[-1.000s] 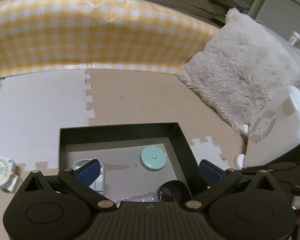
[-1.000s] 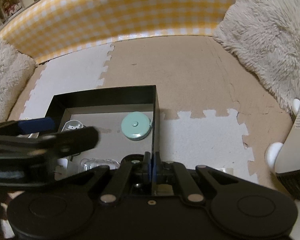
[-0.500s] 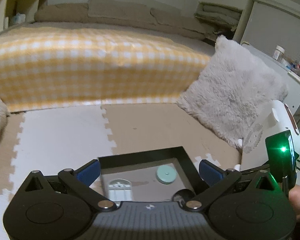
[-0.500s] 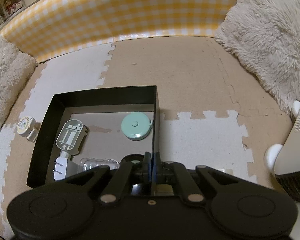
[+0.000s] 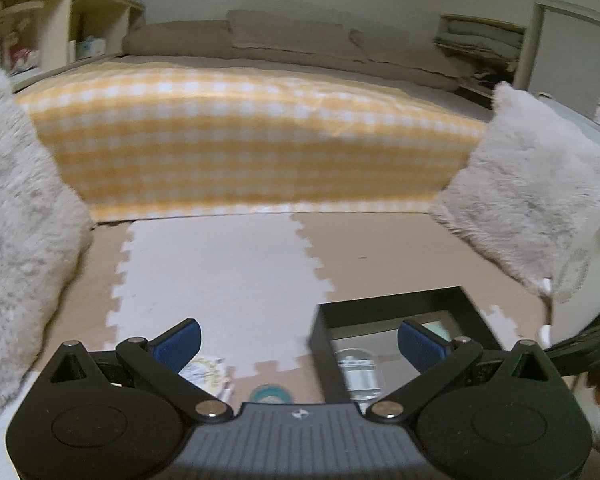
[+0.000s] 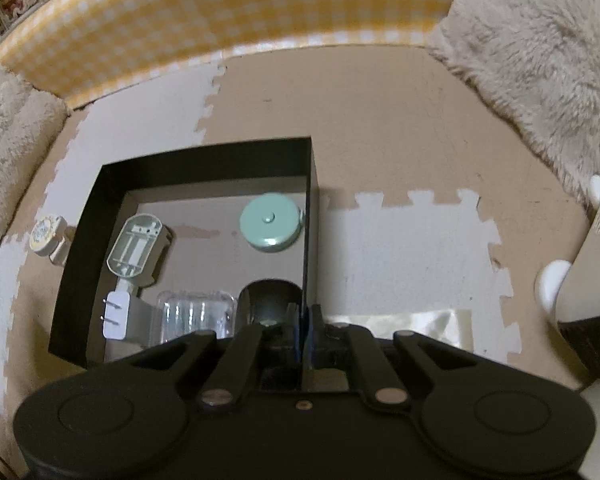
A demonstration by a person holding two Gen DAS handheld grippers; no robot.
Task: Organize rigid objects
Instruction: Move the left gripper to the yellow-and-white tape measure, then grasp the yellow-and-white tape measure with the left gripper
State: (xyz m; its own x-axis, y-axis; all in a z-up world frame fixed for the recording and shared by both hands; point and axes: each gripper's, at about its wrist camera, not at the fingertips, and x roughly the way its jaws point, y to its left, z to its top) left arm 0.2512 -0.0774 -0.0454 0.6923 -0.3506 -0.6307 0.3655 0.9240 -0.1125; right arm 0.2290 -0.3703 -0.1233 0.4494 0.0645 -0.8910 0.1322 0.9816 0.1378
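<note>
Right gripper (image 6: pixel 303 330) tilted steeply down, fingers together, pinched on the right wall of the black open box (image 6: pixel 310 208). Inside at 12 o'clock: mint round tape measure (image 6: pixel 270 224). Left gripper (image 5: pixel 300 342) fingers wide apart, empty, angled over floor mat; round yellow-labelled tape roll (image 5: pixel 208 372) below, print unreadable.

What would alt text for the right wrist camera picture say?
A shut right gripper clamps the right wall of an open black box on a foam floor mat. Inside lie a mint round case, a white plug and a clear packet.
</note>
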